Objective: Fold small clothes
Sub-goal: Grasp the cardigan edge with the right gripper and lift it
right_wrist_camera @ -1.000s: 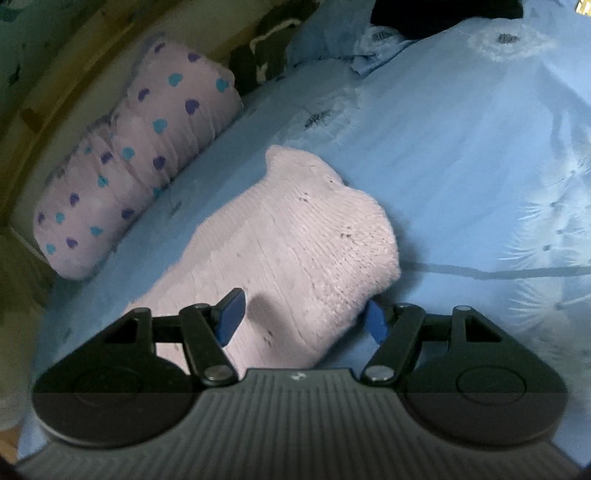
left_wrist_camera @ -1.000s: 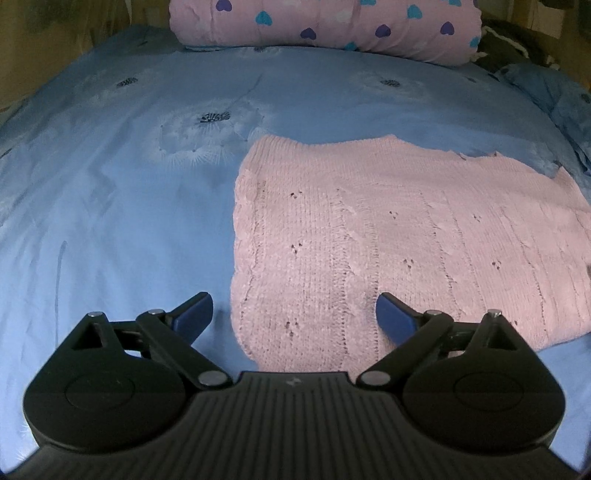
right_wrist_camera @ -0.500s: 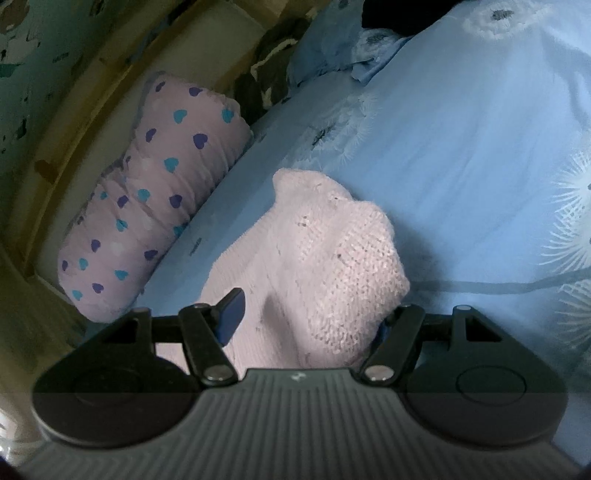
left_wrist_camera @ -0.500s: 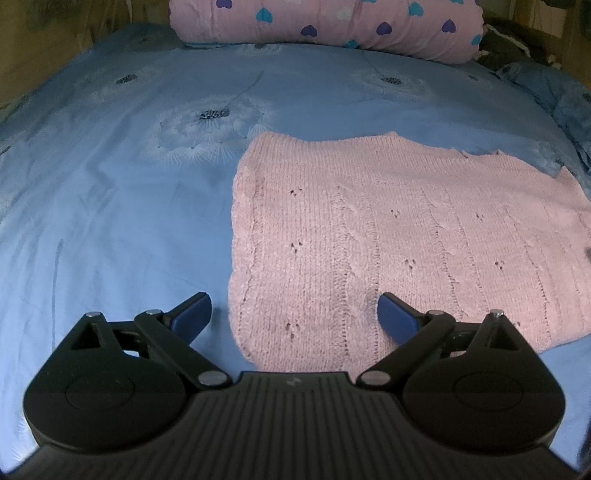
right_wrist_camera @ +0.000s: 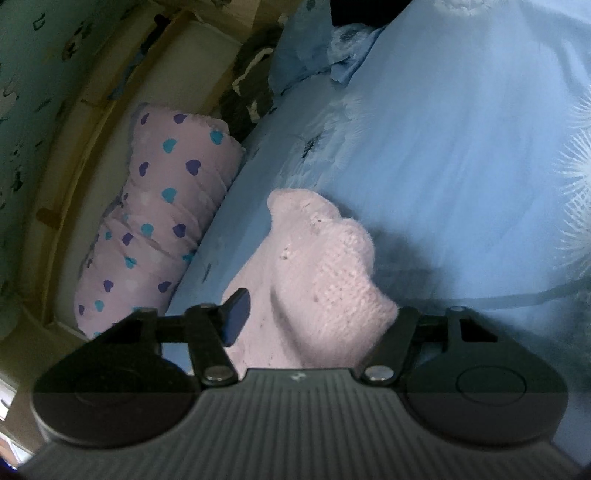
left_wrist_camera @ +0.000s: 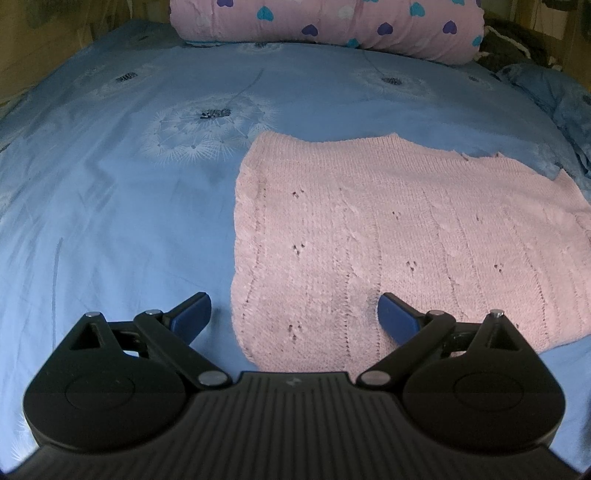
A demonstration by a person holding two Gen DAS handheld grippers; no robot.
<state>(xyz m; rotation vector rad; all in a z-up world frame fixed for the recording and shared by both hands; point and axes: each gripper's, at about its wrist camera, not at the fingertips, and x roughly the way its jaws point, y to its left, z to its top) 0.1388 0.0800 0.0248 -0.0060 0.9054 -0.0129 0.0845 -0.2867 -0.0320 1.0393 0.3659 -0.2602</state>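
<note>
A pink knit sweater [left_wrist_camera: 388, 229] lies flat on the blue dandelion-print bed sheet [left_wrist_camera: 110, 184]. My left gripper [left_wrist_camera: 291, 302] hovers open over the sweater's near left corner; one blue pad is over the sheet, the other over the knit. In the right wrist view an edge of the sweater [right_wrist_camera: 325, 258] is bunched up into a raised fold between the jaws of my right gripper [right_wrist_camera: 317, 310]. Those jaws are closing around the fold. The left pad [right_wrist_camera: 236, 317] stands beside the knit, and the right pad is hidden behind it.
A pink pillow with heart print [left_wrist_camera: 332, 26] lies along the head of the bed, also seen as the pillow [right_wrist_camera: 159, 221] on the left. Crumpled blue bedding [left_wrist_camera: 569, 103] and dark cloth [left_wrist_camera: 517, 40] sit at the far right corner. A wooden bed frame [right_wrist_camera: 92, 122] borders the mattress.
The right gripper has rolled and crept forward, its jaws have narrowed, and the sweater edge has bunched higher between them. The left gripper and the flat part of the sweater stay as before.
</note>
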